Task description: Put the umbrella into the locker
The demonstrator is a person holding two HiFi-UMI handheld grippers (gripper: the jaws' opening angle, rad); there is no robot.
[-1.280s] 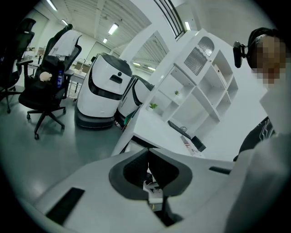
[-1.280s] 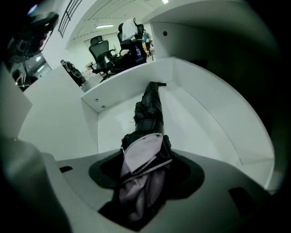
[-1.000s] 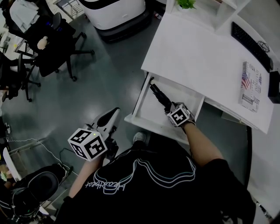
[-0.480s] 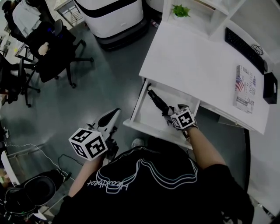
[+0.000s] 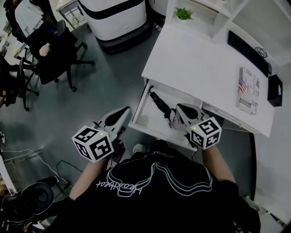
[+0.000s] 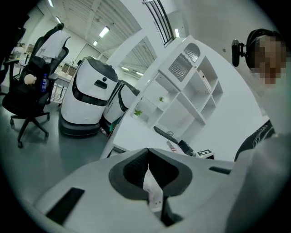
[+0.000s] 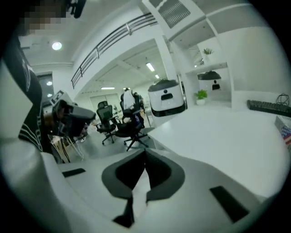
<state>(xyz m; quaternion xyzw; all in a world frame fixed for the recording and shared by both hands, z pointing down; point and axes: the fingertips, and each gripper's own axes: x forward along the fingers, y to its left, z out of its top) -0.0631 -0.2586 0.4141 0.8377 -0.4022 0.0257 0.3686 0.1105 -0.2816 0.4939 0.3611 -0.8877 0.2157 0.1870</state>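
A folded black umbrella [image 5: 159, 103] lies slantwise in the open white drawer [image 5: 144, 119] under the desk, its handle end toward the person. My right gripper [image 5: 178, 107] hovers above the drawer's near right part, clear of the umbrella; in the right gripper view its jaws [image 7: 145, 157] are shut with nothing between them. The left gripper [image 5: 123, 110] hangs over the floor just left of the drawer's front corner. It is shut and empty in the left gripper view [image 6: 148, 157] too.
The white desk [image 5: 195, 68] carries a keyboard [image 5: 248, 52], a book [image 5: 247, 89] and a black box [image 5: 274, 90]. A small plant [image 5: 183, 13] sits on the shelf behind. A white machine [image 5: 113, 18] and office chairs [image 5: 50, 50] stand on the grey floor at left.
The right gripper has let go of the umbrella, come up out of the drawer and shut. The umbrella stays lying in the drawer. The left gripper rose slightly toward the drawer.
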